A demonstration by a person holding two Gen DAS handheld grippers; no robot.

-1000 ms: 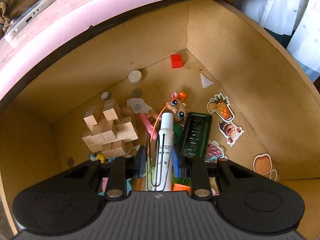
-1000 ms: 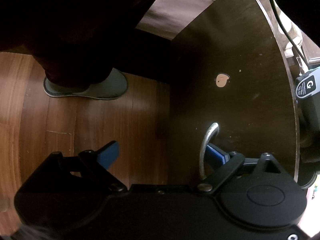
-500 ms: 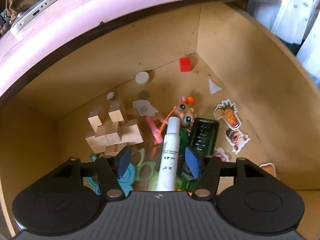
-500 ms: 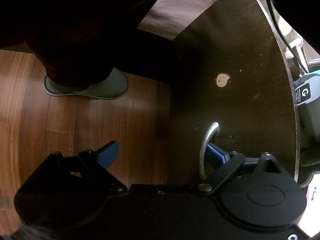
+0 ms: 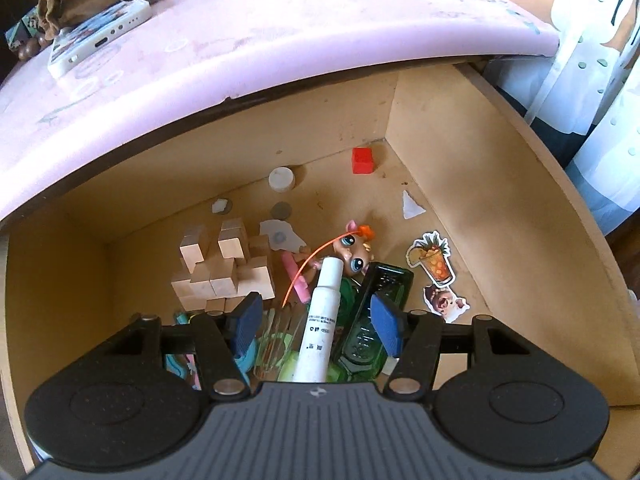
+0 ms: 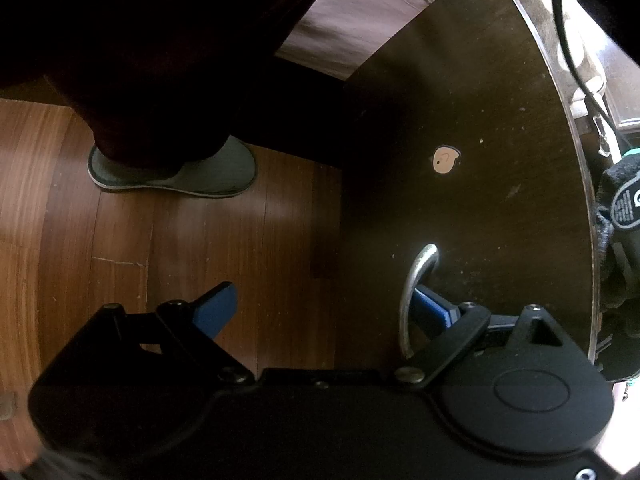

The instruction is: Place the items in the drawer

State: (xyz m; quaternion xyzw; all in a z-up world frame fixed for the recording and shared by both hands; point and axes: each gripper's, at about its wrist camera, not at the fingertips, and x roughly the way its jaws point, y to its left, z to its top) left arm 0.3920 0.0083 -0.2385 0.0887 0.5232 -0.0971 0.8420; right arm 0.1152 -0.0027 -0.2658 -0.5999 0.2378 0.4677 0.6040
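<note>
In the left wrist view the open wooden drawer holds many items. A white tube lies in it on a green bottle and other toys. My left gripper is open above the tube, not touching it. Wooden blocks, a small toy animal and a red cube lie further back. In the right wrist view my right gripper is open, with one fingertip hooked behind the metal handle of the dark drawer front.
A pink tabletop overhangs the drawer, with a phone and a brown pouch on it. Stickers lie on the drawer floor at right. A slippered foot stands on the wooden floor left of the drawer front.
My left gripper opened and let go of the white tube, which now lies in the drawer. The gripper has lifted back, showing more tabletop. The right gripper has stayed at the handle.
</note>
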